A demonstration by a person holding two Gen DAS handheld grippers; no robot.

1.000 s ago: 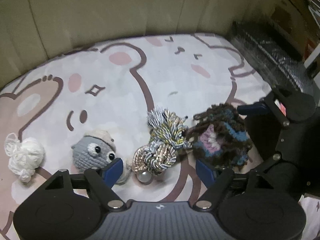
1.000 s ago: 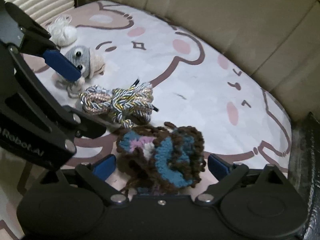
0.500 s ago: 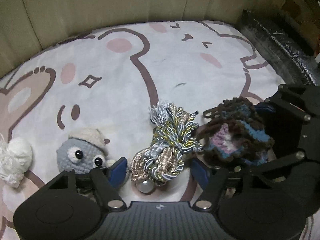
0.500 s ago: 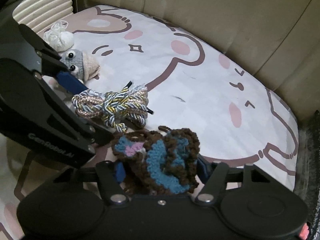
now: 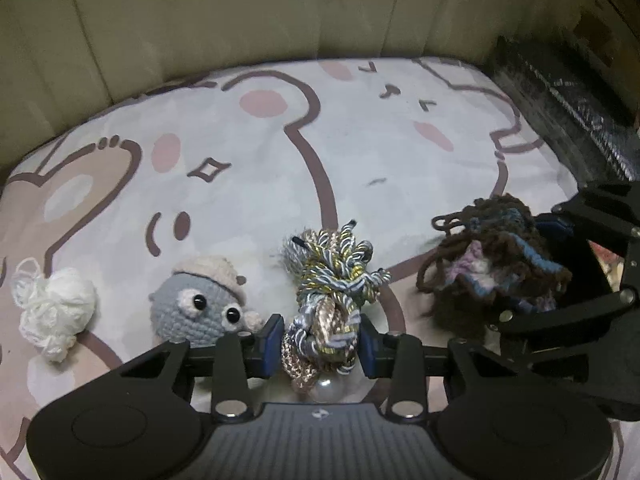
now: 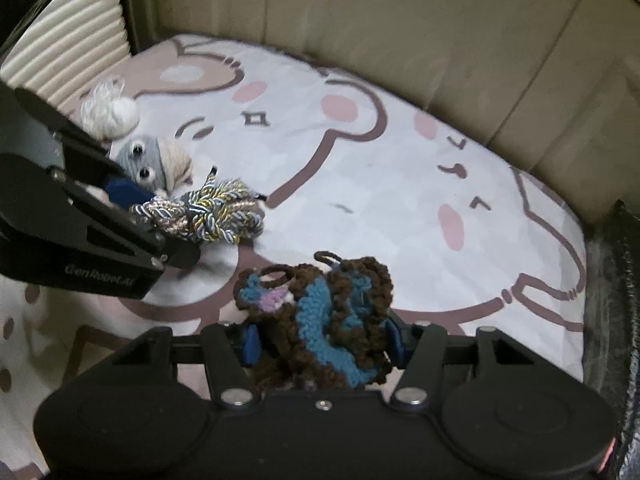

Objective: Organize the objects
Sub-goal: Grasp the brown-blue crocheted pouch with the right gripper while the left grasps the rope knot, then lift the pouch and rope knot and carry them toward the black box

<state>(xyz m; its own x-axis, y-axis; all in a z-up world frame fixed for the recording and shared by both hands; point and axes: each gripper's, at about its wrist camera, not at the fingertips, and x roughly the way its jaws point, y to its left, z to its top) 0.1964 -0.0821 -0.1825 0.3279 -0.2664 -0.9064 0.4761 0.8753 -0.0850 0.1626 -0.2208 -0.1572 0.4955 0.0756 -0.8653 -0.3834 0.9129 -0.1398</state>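
Note:
My left gripper (image 5: 320,344) is shut on a braided cord bundle (image 5: 328,300) of silver, gold and pink strands with a pearl bead at its near end; the bundle also shows in the right wrist view (image 6: 208,210). My right gripper (image 6: 320,340) is shut on a brown and blue crochet piece (image 6: 320,320), seen at the right of the left wrist view (image 5: 492,272). A grey crochet toy with eyes (image 5: 200,304) and a white yarn ball (image 5: 52,312) lie to the left on the bear-print sheet (image 5: 360,140).
A beige padded wall (image 5: 280,12) borders the far side of the sheet. A dark textured block (image 5: 568,112) runs along the right edge. A cream ribbed panel (image 6: 68,44) stands at the far left in the right wrist view.
Both grippers went from open around their items to shut on them. The left closed on the cord bundle, the right on the crochet piece, and both items look slightly raised.

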